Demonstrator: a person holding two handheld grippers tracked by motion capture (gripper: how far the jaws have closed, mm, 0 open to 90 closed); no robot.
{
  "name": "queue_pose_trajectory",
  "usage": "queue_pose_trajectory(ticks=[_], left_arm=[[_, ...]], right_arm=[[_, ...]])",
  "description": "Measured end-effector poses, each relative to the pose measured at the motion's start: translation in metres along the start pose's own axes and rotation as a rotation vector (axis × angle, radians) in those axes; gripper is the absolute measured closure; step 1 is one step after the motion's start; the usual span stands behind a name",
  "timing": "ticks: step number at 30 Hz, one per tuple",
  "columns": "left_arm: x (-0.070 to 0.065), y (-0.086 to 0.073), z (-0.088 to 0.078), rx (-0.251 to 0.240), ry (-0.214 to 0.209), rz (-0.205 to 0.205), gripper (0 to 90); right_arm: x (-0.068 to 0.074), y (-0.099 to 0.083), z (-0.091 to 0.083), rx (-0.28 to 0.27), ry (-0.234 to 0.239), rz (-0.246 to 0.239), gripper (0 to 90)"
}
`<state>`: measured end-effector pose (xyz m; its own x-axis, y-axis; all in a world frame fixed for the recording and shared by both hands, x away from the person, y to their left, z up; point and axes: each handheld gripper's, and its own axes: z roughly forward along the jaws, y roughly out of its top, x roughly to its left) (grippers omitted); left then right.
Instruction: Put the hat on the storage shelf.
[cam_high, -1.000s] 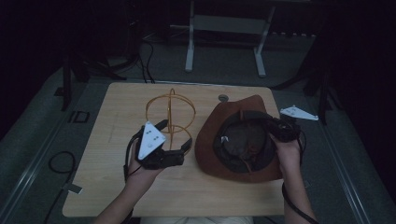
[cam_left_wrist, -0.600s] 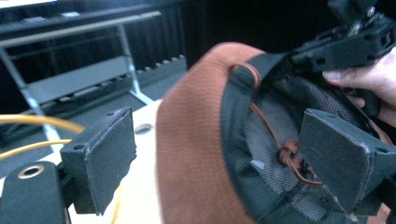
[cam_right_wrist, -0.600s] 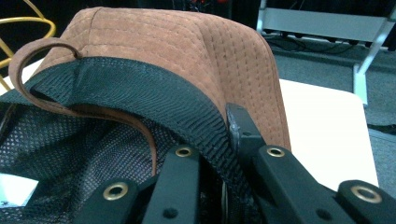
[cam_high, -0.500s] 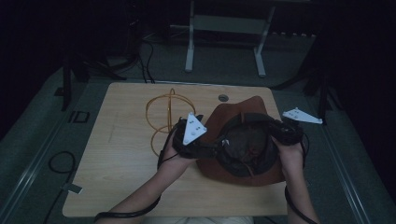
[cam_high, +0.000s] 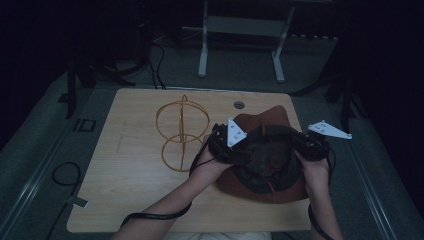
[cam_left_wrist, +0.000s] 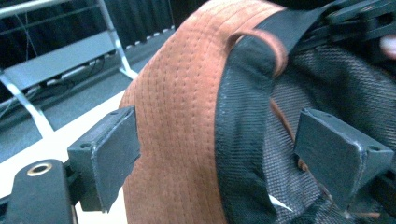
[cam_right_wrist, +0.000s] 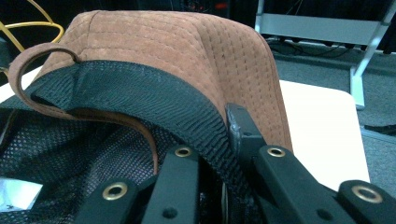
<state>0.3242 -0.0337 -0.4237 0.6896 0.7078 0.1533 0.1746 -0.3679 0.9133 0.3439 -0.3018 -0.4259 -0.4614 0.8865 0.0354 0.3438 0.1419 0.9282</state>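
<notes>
Hat (cam_high: 272, 175) brim could slip free if the left gripper (cam_left_wrist: 219, 154), jaws just narrowing yet apart around it, closes off-centre; right gripper (cam_right_wrist: 219, 154) stays clamped on it.

In the high view, the hat (cam_high: 265, 165) at lower right is dim, and both tools cover parts of its brim, so its near rim is hard to trace. The left tool (cam_high: 235, 150) has its tips lost against the dark lining; the right tool (cam_high: 305, 145) likewise. The person's forearms are cut off by the bottom edge. The counter (cam_high: 140, 200) loses its near edge at the bottom of the frame. In the left tool's view the hat runs off the top and bottom edges. In the right tool's view, a pale tag (cam_right_wrist: 14, 196) at lower left is cut off and unreadable.
</notes>
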Motion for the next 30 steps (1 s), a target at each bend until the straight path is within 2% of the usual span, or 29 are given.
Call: queue_pose_trajectory(ticks=[7, 12, 14, 16, 17, 18, 22, 23, 25, 26, 28, 30], left_arm=[[-0.002, -0.005, 0.019, 0.069, 0.035, 0.017, 18.2], [-0.002, -0.007, 0.028, 0.107, 0.058, -0.002, 22.8], [-0.002, -0.007, 0.027, 0.104, 0.077, 0.017, 29.7], [0.0, -0.007, 0.026, 0.094, 0.098, 0.018, 44.8], [0.001, -0.006, 0.027, 0.102, 0.093, 0.01, 51.1], [0.001, -0.006, 0.028, 0.109, 0.095, 0.017, 51.1], [0.0, -0.006, 0.032, 0.13, 0.101, 0.053, 61.9], [0.0, -0.006, 0.033, 0.14, 0.101, 0.06, 69.1], [0.002, -0.007, 0.037, 0.152, 0.098, 0.062, 78.1], [0.002, -0.007, 0.038, 0.155, 0.099, 0.065, 78.1], [0.002, -0.007, 0.04, 0.158, 0.101, 0.072, 84.4], [0.003, -0.007, 0.04, 0.155, 0.109, 0.073, 85.2]], right_arm=[[0.005, -0.004, 0.001, 0.009, 0.001, -0.013, 82.9], [0.009, -0.005, -0.003, 0.0, 0.014, -0.015, 82.9], [0.01, -0.004, -0.005, -0.006, 0.009, -0.021, 82.7], [0.012, -0.004, -0.006, -0.005, 0.007, -0.025, 82.5], [0.014, -0.005, -0.006, -0.004, 0.002, -0.027, 82.5], [0.014, -0.005, -0.006, -0.004, 0.002, -0.027, 82.5], [0.017, -0.007, -0.007, 0.001, 0.001, -0.021, 82.5], [0.018, -0.009, -0.006, 0.007, 0.005, -0.021, 82.4], [0.02, -0.009, -0.005, 0.015, 0.008, -0.024, 82.5], [0.02, -0.009, -0.005, 0.015, 0.008, -0.024, 82.5], [0.022, -0.011, -0.005, 0.018, 0.005, -0.028, 82.4], [0.022, -0.012, -0.004, 0.021, 0.004, -0.028, 81.6]])
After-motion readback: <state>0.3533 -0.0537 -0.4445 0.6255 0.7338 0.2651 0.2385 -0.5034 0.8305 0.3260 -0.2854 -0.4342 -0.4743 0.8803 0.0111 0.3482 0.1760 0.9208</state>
